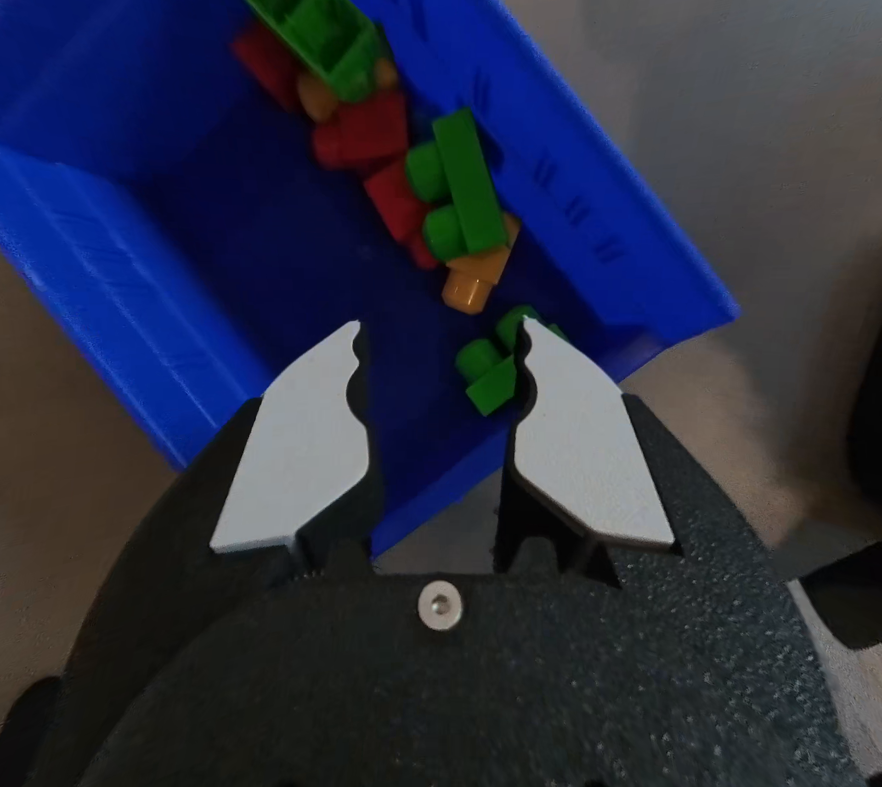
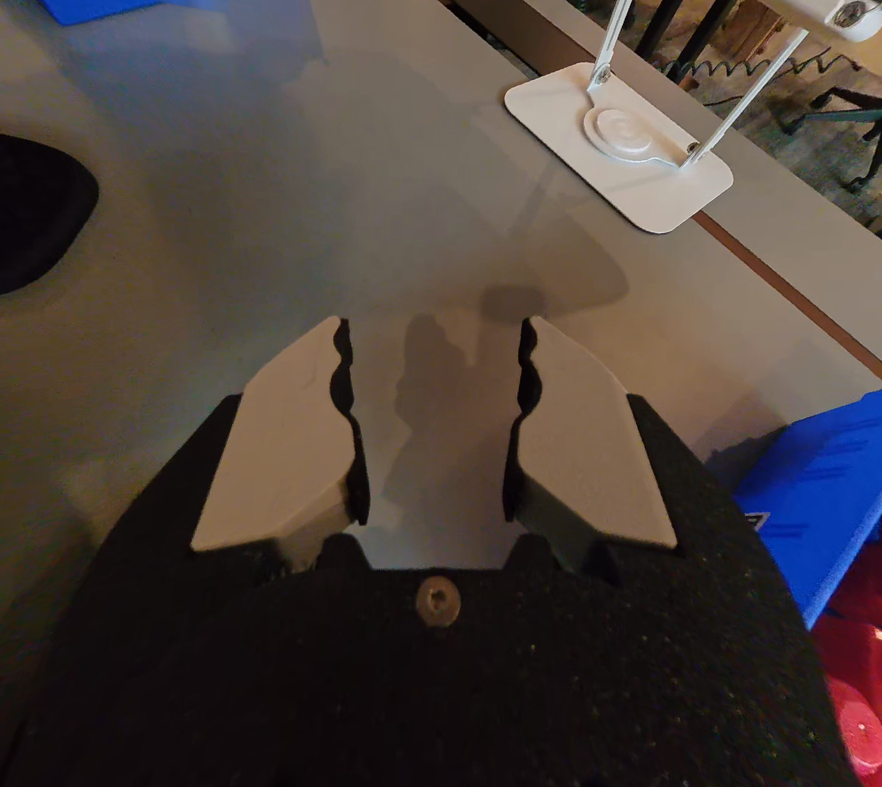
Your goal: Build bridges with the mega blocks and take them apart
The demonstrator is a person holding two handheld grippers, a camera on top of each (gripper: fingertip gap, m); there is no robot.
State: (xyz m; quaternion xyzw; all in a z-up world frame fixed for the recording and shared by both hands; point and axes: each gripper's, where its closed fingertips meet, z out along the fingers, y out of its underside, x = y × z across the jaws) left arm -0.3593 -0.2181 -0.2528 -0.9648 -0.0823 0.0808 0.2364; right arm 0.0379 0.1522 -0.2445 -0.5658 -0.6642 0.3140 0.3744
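The left tongs (image 1: 441, 325) are hanging open and empty over the near end of a blue bin (image 1: 143, 287), and the blocks are lying inside it along the wall on the right of the tongs. A small green block (image 1: 487, 377) is sitting just beside the right finger, partly hidden behind it, so it looks like the easiest one to take. To do this well, I think the tongs should be shifting a little to the right until the block is between both fingers, then closing on its flat sides and not on the round studs. Further ahead, an orange block (image 1: 470, 282), red blocks (image 1: 367, 134) and two long green blocks (image 1: 465, 182) are piled together, touching each other; these would be harder to separate. The right tongs (image 2: 434, 325) are also open and holding nothing, waiting over a bare grey tabletop (image 2: 238, 239), which seems smooth and good for building. Ahead and to the right of them a white lamp base (image 2: 620, 153) is standing near the tabletop edge. Another blue bin (image 2: 811, 501) is close on the right side. The light is dim and warm.
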